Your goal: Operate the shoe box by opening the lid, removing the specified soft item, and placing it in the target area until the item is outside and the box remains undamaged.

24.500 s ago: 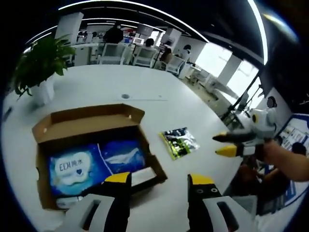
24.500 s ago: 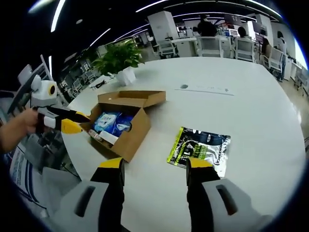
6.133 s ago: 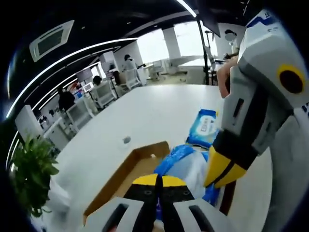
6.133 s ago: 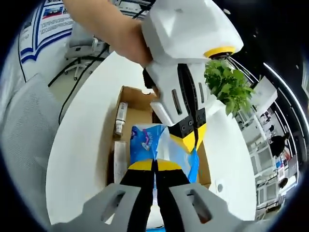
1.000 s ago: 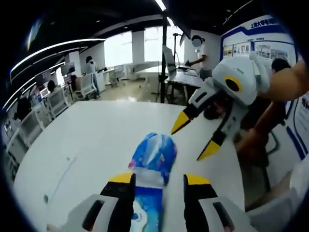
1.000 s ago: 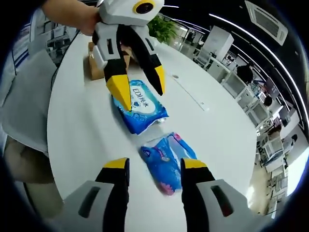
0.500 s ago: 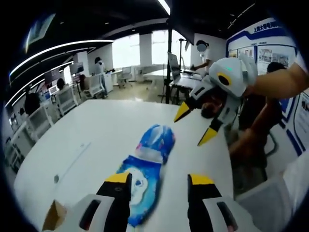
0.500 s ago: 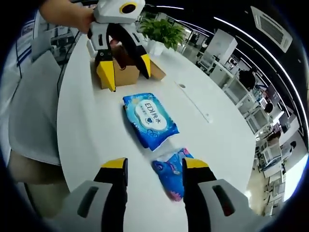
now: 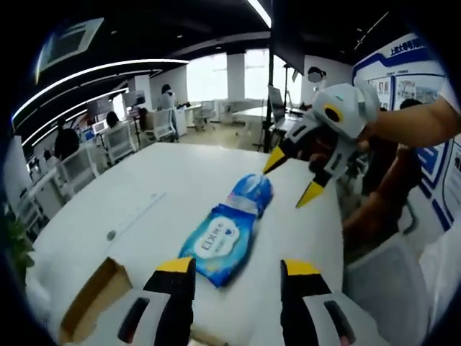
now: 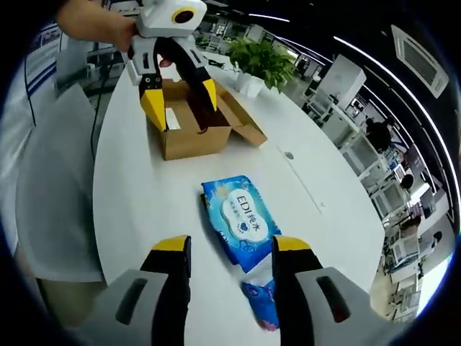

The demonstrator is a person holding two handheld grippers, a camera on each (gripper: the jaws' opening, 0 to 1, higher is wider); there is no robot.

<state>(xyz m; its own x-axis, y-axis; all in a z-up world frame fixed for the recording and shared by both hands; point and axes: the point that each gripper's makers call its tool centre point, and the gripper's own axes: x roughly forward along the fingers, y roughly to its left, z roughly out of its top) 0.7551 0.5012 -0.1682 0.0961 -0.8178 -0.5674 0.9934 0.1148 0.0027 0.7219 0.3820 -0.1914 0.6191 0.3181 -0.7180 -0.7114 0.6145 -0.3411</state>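
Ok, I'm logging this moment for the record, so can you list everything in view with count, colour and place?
Table: one, white, under everything.
Cardboard box: one, brown, lid open, on the table near the plant.
Wipes pack: one, blue with a white label, flat on the table outside the box.
Second soft pack: one, blue, lying at the wipes pack's far end as the left gripper view shows it.
Potted plant: one, green in a white pot, beyond the box.
Office chairs and desks: several, pale, in the background; count unclear.
People: a few, far off in the room.
Left gripper: black and yellow jaws, open, above the box.
Right gripper: same colours, open, above the far pack.
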